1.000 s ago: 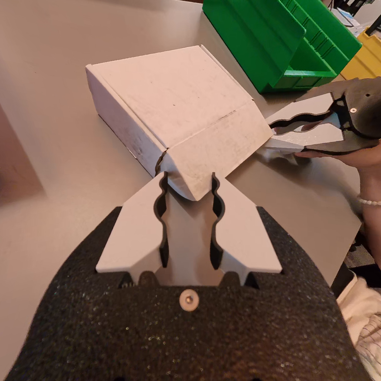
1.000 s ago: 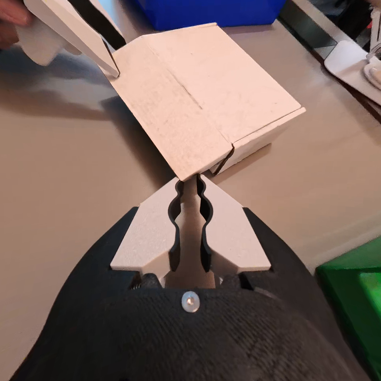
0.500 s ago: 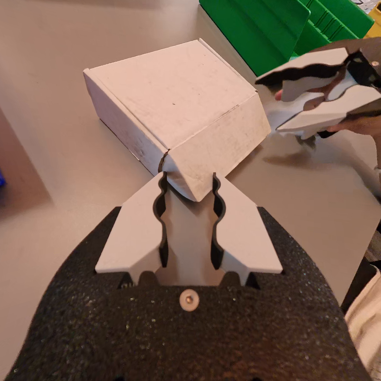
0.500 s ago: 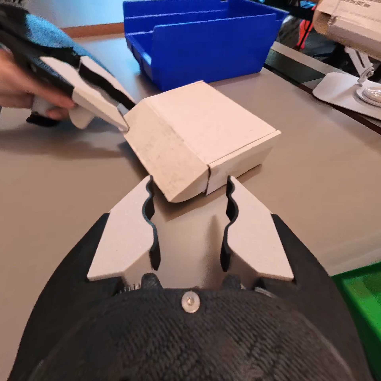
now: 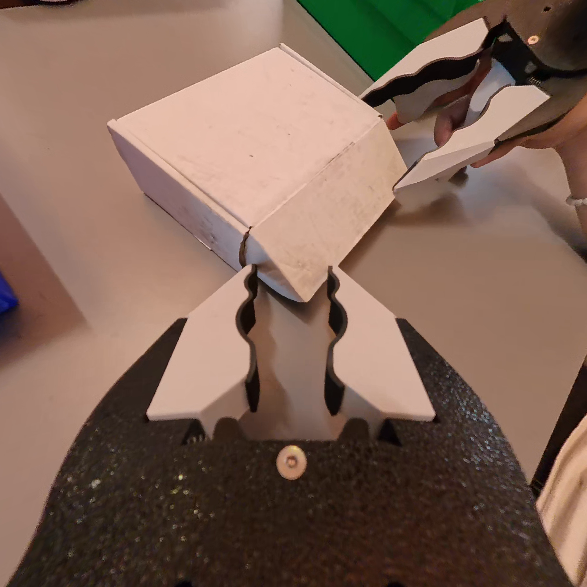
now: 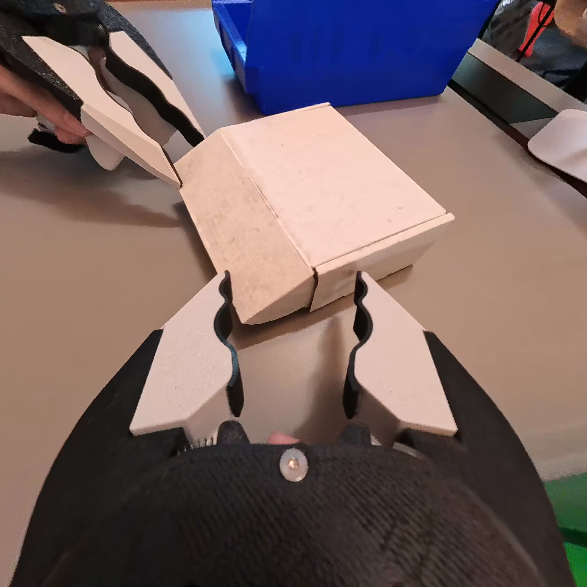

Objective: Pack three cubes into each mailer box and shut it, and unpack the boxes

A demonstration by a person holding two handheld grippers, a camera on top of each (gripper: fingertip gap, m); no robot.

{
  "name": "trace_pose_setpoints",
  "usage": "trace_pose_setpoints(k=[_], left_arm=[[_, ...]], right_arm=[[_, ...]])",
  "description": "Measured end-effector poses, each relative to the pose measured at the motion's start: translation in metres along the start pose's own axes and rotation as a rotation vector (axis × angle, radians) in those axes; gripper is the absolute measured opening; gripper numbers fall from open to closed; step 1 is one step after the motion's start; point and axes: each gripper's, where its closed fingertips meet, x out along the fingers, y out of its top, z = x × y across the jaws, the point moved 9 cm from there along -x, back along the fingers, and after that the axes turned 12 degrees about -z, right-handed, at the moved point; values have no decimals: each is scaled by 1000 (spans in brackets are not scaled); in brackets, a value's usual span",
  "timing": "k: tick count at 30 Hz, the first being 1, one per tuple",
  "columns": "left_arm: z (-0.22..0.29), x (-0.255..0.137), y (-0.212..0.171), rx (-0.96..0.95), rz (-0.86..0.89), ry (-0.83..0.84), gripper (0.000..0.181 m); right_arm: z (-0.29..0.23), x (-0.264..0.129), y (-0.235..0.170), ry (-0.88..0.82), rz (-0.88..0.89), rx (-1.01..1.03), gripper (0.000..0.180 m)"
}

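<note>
A white mailer box point(image 5: 254, 143) lies on the table with its lid down and its front flap point(image 5: 327, 216) slanting outward. My left gripper point(image 5: 290, 273) is half closed on one front corner of the box, both fingertips touching it. My right gripper point(image 6: 293, 276) is open wide and straddles the other front corner of the box point(image 6: 333, 190), beside the flap point(image 6: 241, 228). The right gripper also shows in the left wrist view point(image 5: 379, 141), and the left gripper in the right wrist view point(image 6: 189, 162). No cubes are in view.
A green bin point(image 5: 365, 31) stands behind the box on the right gripper's side and shows again low in the right wrist view point(image 6: 571, 495). A blue bin point(image 6: 349, 47) stands on the opposite side. A white flat object point(image 6: 562, 143) lies past the grey table's point(image 5: 444, 317) edge.
My right gripper went from nearly shut at the flap's corner to wide open, and now straddles that corner. The flap has dropped to a steeper slant. The left gripper keeps its hold.
</note>
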Motion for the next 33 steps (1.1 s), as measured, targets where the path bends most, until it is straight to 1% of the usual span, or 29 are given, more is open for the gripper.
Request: trace_pose_setpoints(k=[1,4,7,11,15,17,19,22,27,33], left_arm=[[0,0,0,15,-2,0,42],[-5,-5,2,89,0,32,53],[-14,-9,2,185,17,34,59],[-24,-4,6,258,-9,-47,65],[-31,0,13,325,0,-117,71],[-36,2,15,346,-8,-145,71],[-38,4,16,371,-17,-193,77],[-43,4,17,418,8,-194,69],[-50,7,18,379,44,-152,49],[-44,14,18,490,48,83,40]], right_arm=[[-1,-1,0,-5,6,-16,75],[-1,-4,-2,-32,21,-48,76],[5,-8,-5,-28,21,-10,78],[10,-11,-6,9,43,26,67],[12,-6,-4,20,14,10,73],[12,-5,-4,42,18,-2,71],[12,-3,-3,65,3,-4,72],[12,-1,-2,84,-4,-16,73],[13,3,-2,50,-28,-31,67],[15,10,0,-81,-63,-106,56]])
